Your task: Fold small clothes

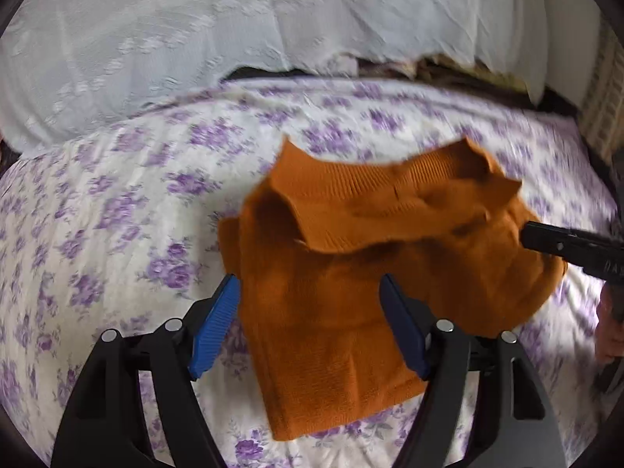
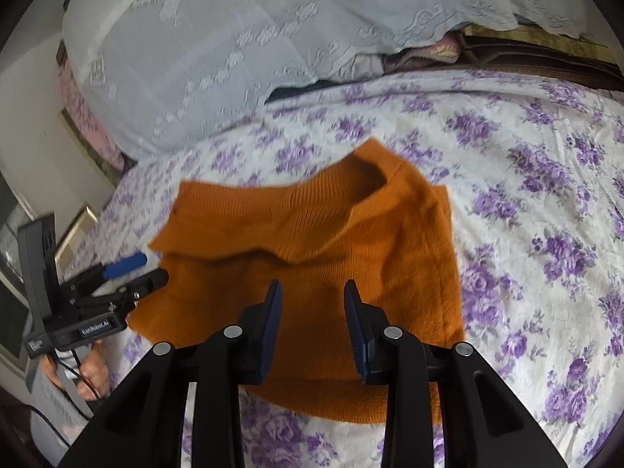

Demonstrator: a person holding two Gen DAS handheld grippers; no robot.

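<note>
Left wrist: floral bedsheet (image 1: 117, 202), white lace cloth (image 1: 195, 39) behind

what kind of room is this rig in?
Most likely a bedroom at home. The orange knit garment lies on a bed with a purple-flowered sheet, and a pale lace cover is draped over piled bedding behind it.

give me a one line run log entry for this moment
stage: folding | item: orange knit garment on floral bedsheet, top flap folded over | left gripper: open, over garment's edge | right gripper: open, nothing held
</note>
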